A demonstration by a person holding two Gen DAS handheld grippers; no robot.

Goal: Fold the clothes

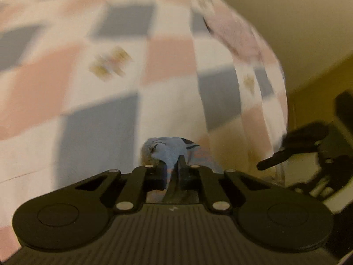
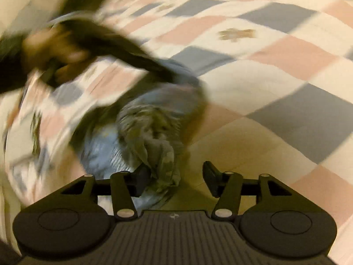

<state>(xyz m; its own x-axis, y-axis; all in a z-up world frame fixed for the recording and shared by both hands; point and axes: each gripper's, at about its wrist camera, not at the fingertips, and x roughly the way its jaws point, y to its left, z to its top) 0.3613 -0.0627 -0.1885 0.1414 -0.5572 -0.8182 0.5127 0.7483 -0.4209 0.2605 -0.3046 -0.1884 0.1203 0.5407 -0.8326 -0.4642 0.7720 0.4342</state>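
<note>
The left gripper was pressed together on a fold of the blue garment, the cloth pinched between its two fingers and bunching just ahead of the tips. The right gripper stood spread, its fingers apart, with a crumpled end of the same garment lying against its left finger and sagging into the gap, not clamped as far as the blur allowed one to tell. From that open gripper the garment ran forward and up to the left, toward the left gripper, which gripped its far end; a hand held that tool's handle. So the garment's long axis lay between the two tools, over the checked bedcover of pink, grey and cream squares. In the left wrist view the right gripper sat off to the right, near the bed's edge. The loose end was plainly nearer the right gripper, so the coming move probably called for a small shift left and a close.
</note>
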